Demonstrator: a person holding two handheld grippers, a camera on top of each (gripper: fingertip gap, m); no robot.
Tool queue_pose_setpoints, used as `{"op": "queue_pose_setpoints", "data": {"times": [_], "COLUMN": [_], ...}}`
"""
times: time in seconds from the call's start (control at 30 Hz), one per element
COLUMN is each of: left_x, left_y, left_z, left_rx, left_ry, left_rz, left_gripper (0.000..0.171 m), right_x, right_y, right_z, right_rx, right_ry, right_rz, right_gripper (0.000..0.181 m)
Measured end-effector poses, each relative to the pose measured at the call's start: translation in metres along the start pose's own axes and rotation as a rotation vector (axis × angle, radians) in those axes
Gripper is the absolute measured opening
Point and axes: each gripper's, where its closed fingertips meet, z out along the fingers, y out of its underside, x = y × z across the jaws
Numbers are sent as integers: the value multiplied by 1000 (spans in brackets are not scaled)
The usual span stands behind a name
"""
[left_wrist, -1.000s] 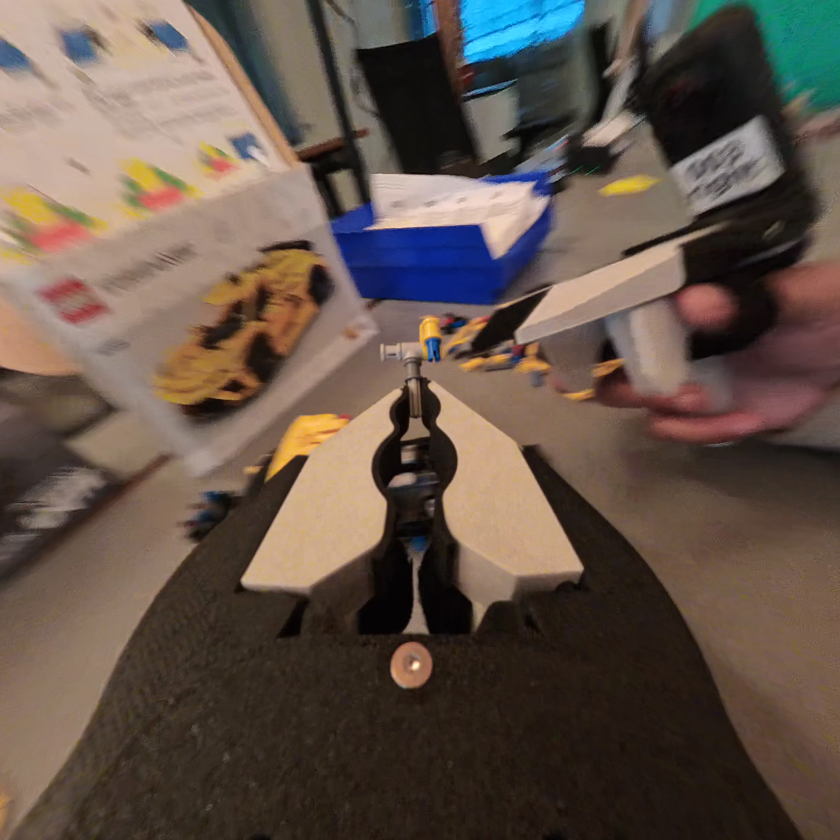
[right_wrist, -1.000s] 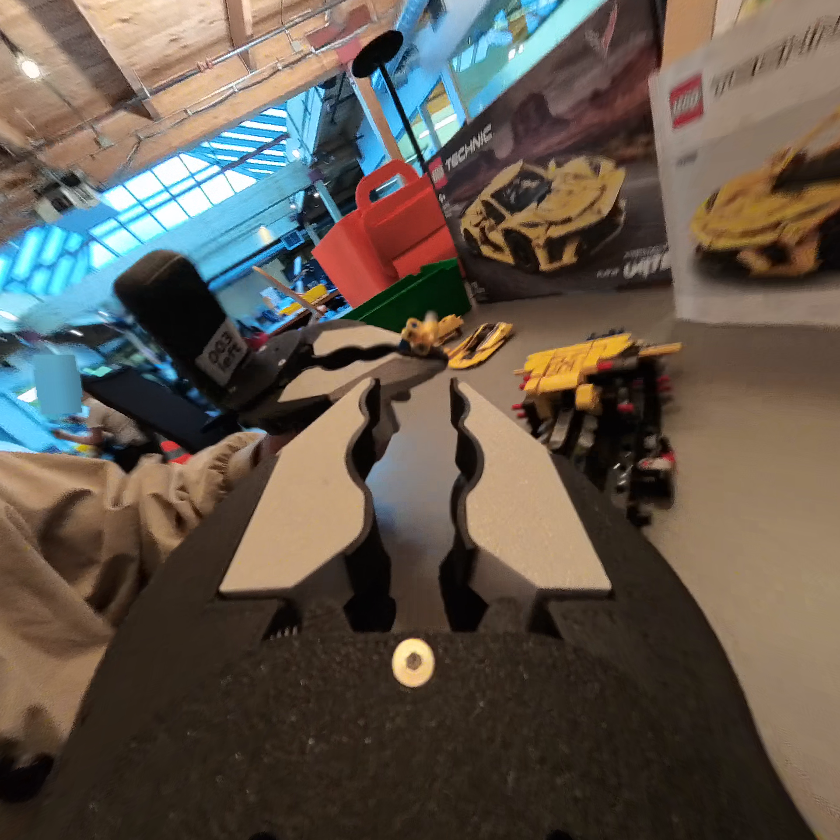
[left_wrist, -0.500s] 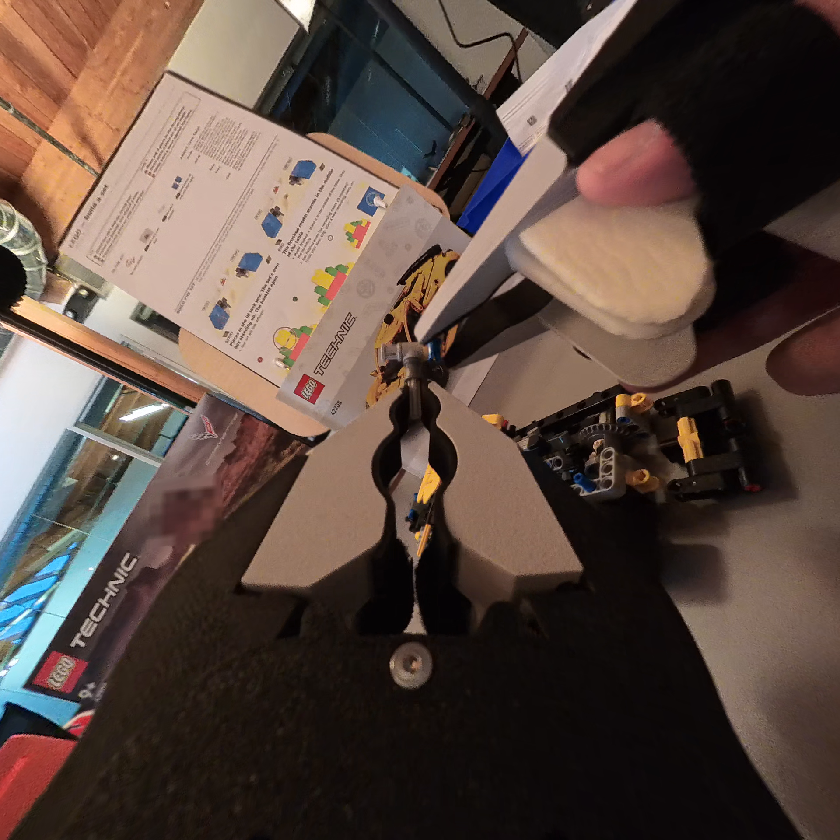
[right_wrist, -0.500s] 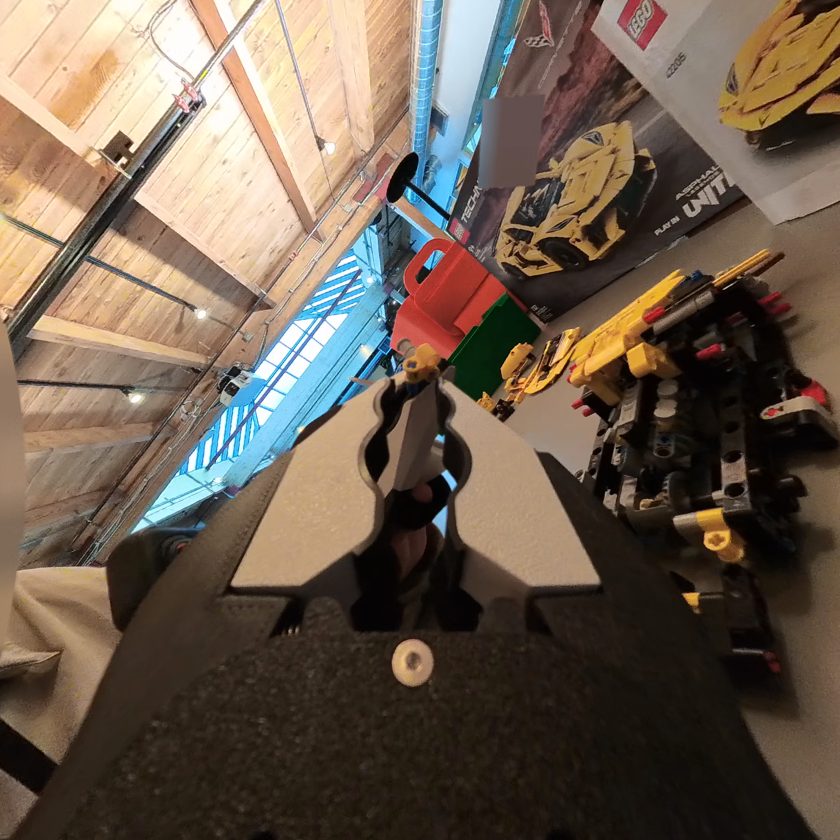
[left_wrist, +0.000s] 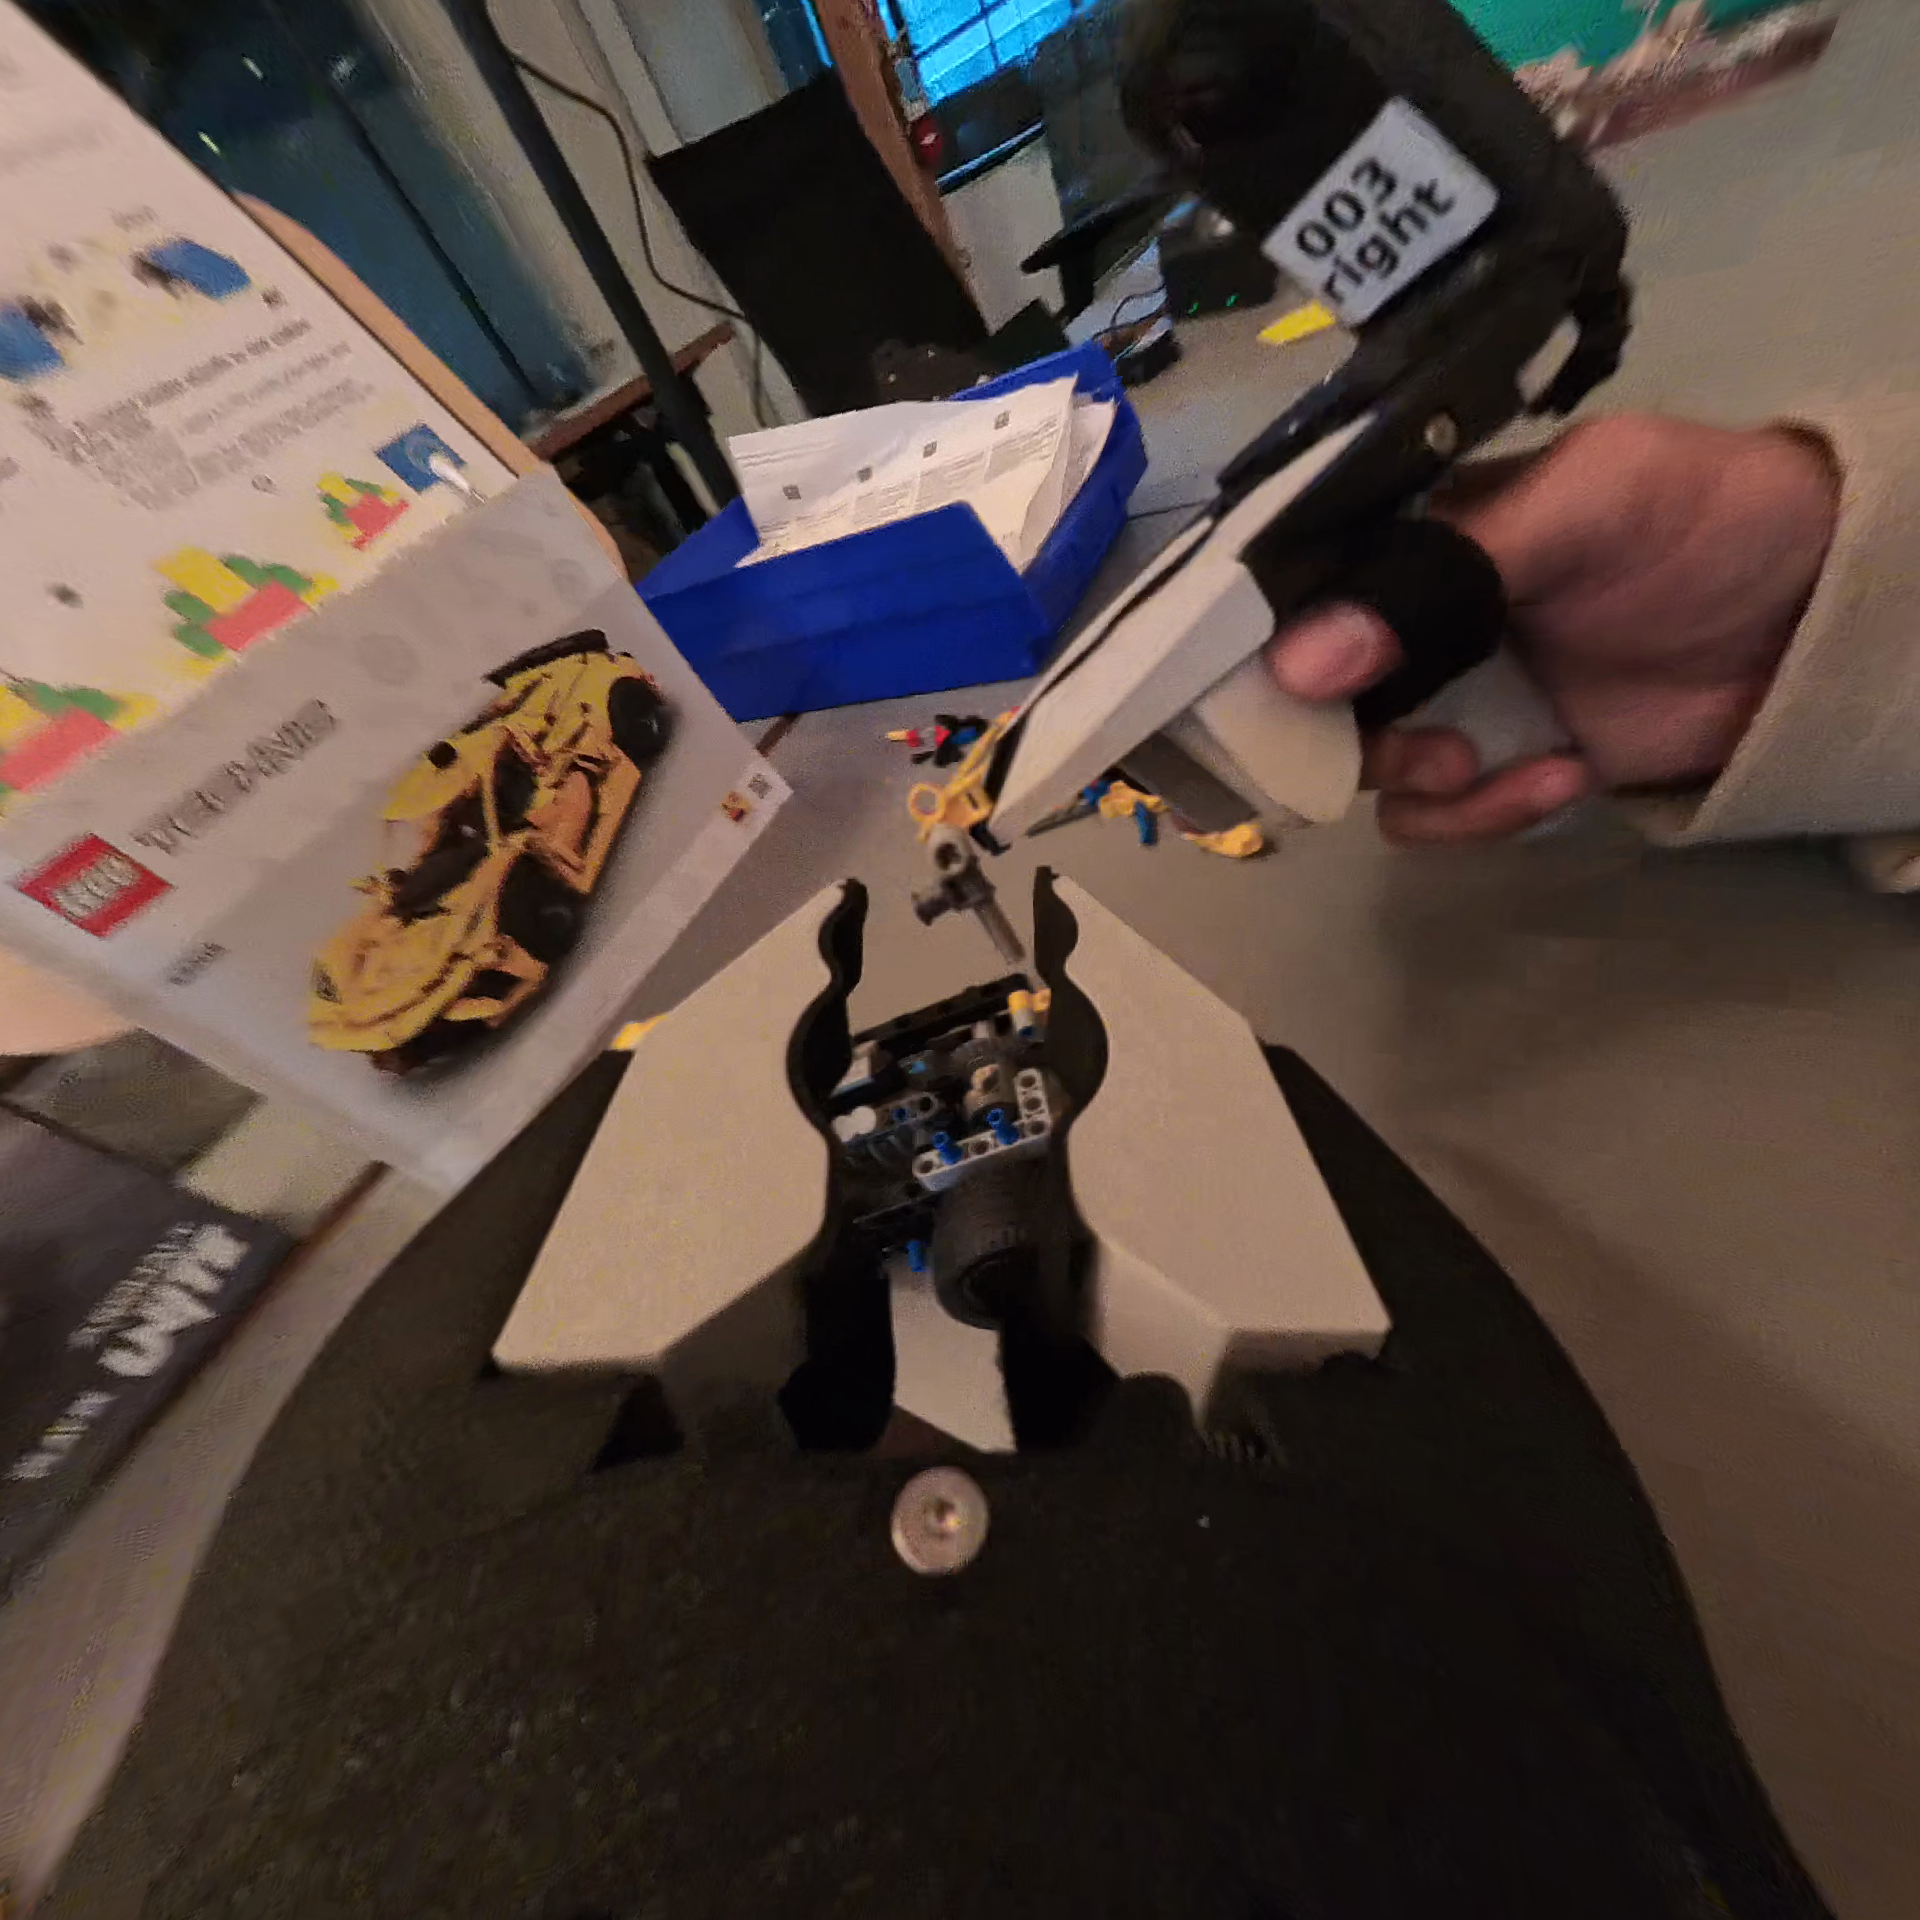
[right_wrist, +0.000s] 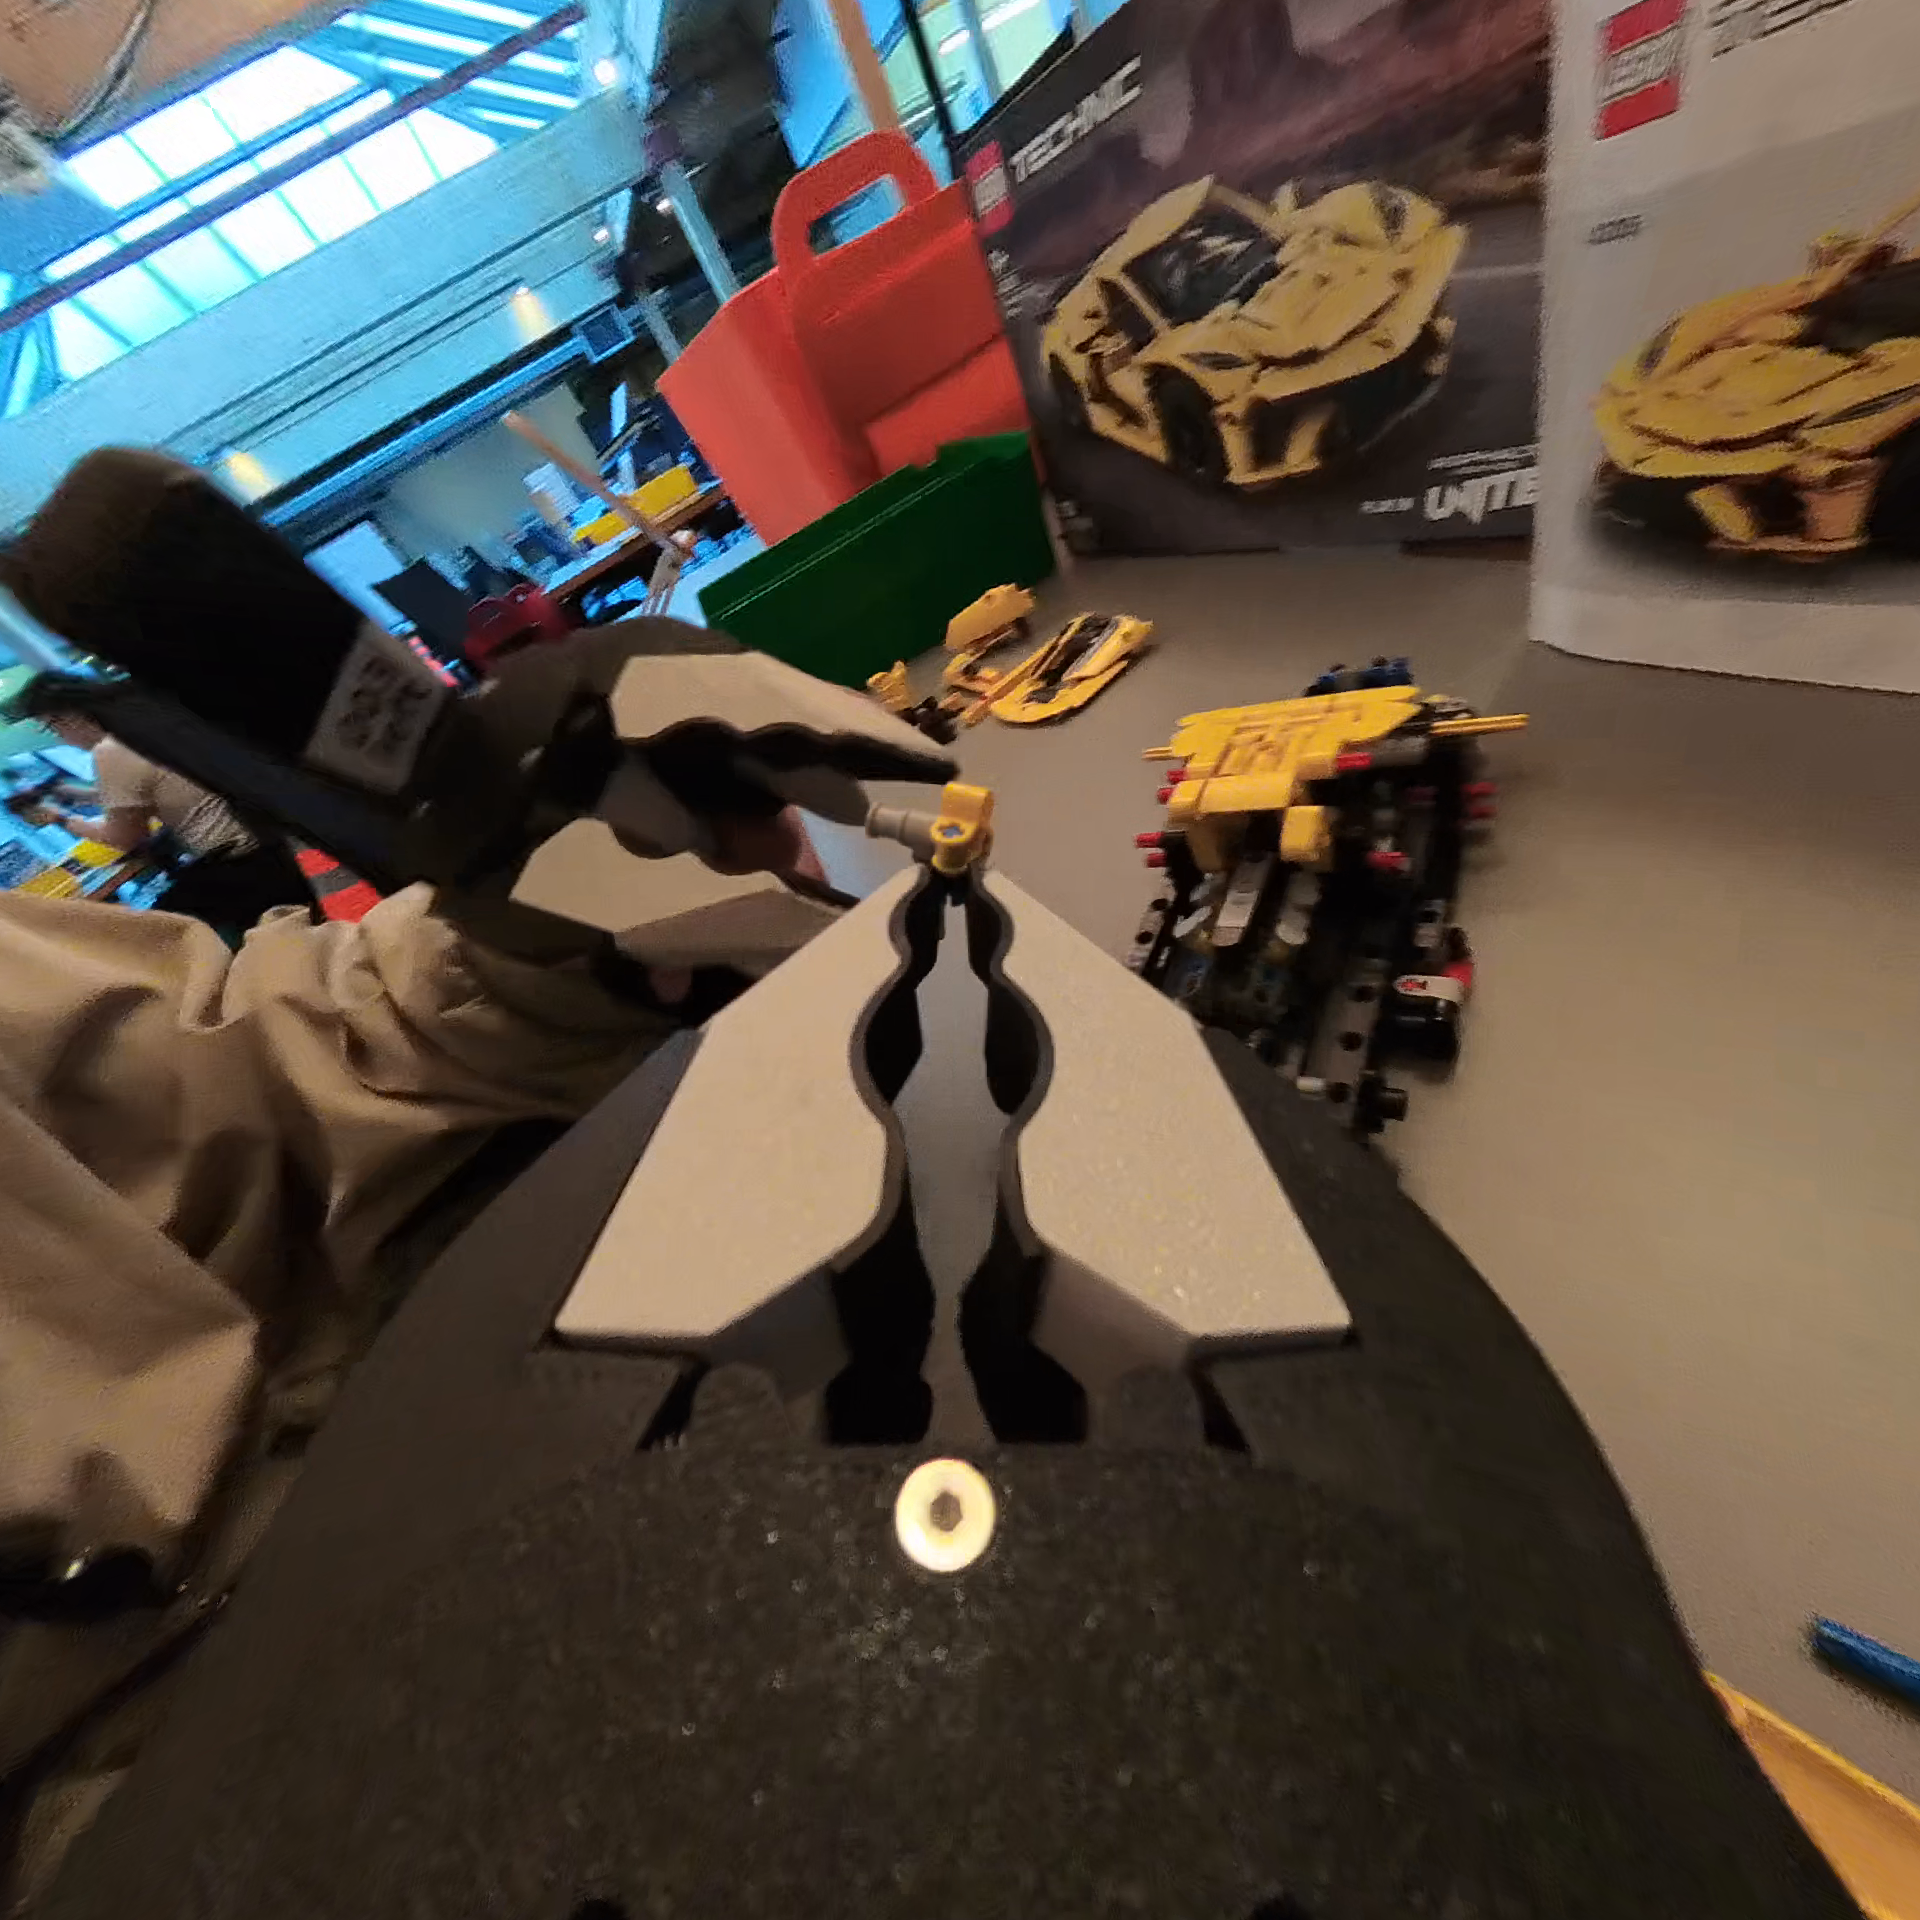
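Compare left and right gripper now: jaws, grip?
The left gripper has its fingers spread wide; the right gripper has its fingers nearly together. The right gripper clamps the yellow connector at its tips; the left gripper clamps nothing, and the attached grey part sits between its open tips. Both have grey fingers on black bodies and meet tip to tip.

Both our grippers have a rough black body, pale grey wavy-edged fingers (left_wrist: 717, 1143) and one silver screw (left_wrist: 939, 1519) just behind them. We're wearing a beige sleeve (right_wrist: 156, 1091), white label stuck on each handle.
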Motion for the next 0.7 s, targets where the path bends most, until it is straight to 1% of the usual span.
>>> {"op": "queue_pose_setpoints", "data": {"times": [0.07, 0.13, 0.2, 0.27, 0.37, 0.43, 0.53, 0.63, 0.7], "left_x": [5, 8, 10, 8, 1, 0, 0, 1, 3], "left_y": [6, 10, 14, 17, 16, 13, 4, 0, -2], "left_z": [1, 3, 5, 6, 8, 7, 6, 4, 3], "left_rx": [-16, -22, -33, -53, -47, -30, 30, 59, 68], "left_ry": [87, 110, 106, 85, 42, 48, 80, 86, 82], "left_rz": [-87, -105, -82, -69, -108, -146, -249, -242, -239], "left_gripper": [32, 31, 17, 16, 15, 15, 15, 15, 15], "right_x": [-5, -12, -11, -6, -3, -3, -9, -13, -14], "right_y": [2, 7, 11, 12, 6, 3, -4, -5, -3], "right_z": [2, 5, 8, 9, 12, 13, 12, 10, 8], "right_rx": [-15, -53, -76, -79, -12, 19, 72, 76, 44], "right_ry": [-13, -31, -10, 34, 96, 83, 13, -25, -34], "right_rz": [-44, -93, -130, -154, -186, -149, -80, -45, -65], "right_gripper": [3, 3, 3, 3, 3, 4, 3, 3, 3]}}
